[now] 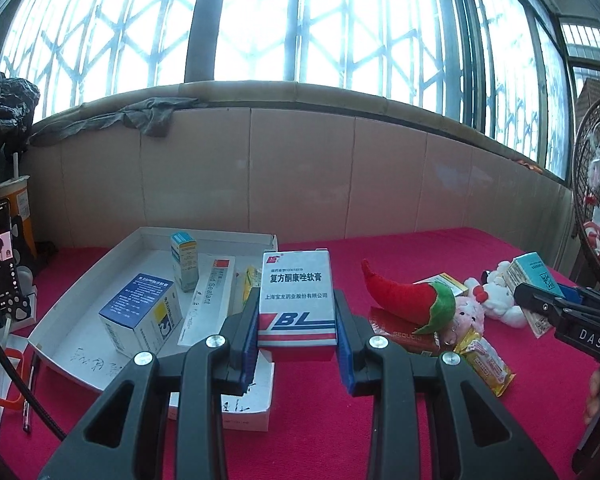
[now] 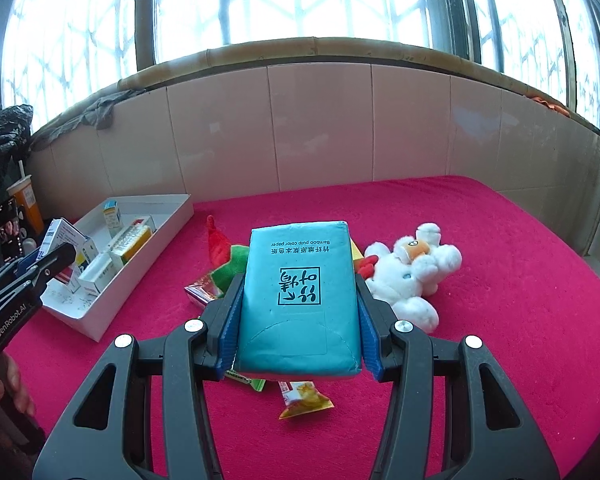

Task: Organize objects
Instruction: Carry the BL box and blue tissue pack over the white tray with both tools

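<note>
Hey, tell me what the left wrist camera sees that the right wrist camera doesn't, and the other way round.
Only the left wrist view shows the printed front of the white ointment box clamped in the left gripper, plus a pink plush.

Only the right wrist view shows the face of the teal tissue pack clamped in the right gripper.

Both show the white tray of medicine boxes, the red chili plush, the white plush toy and the red cloth.
</note>
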The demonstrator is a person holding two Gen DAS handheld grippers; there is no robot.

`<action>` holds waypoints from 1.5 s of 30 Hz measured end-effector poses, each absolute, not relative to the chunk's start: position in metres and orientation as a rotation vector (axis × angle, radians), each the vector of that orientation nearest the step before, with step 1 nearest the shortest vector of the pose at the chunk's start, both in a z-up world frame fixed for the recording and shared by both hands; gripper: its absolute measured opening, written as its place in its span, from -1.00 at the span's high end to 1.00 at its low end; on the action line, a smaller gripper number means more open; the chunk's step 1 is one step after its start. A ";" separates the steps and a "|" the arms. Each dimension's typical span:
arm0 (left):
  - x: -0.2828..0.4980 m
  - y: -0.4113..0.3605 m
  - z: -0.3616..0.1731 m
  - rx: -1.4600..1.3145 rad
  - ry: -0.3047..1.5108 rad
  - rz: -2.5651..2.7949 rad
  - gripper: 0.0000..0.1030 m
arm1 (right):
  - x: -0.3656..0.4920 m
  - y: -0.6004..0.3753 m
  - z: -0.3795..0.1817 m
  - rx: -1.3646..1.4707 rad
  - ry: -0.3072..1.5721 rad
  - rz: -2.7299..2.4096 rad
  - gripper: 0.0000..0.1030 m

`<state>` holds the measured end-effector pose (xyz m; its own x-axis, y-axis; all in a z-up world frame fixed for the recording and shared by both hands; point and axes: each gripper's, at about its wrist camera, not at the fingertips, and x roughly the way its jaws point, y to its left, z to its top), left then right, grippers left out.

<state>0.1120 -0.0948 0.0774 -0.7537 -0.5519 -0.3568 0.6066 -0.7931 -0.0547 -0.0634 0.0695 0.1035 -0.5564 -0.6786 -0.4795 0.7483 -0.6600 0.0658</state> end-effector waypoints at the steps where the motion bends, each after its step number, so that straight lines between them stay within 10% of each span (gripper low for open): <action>1: 0.114 -0.095 0.078 0.426 0.222 -2.462 0.38 | -0.063 0.069 0.105 0.601 0.183 -2.215 0.04; 45: 0.190 -0.165 0.087 0.278 0.407 -2.308 0.38 | 0.007 -0.018 0.146 0.449 0.337 -2.022 0.04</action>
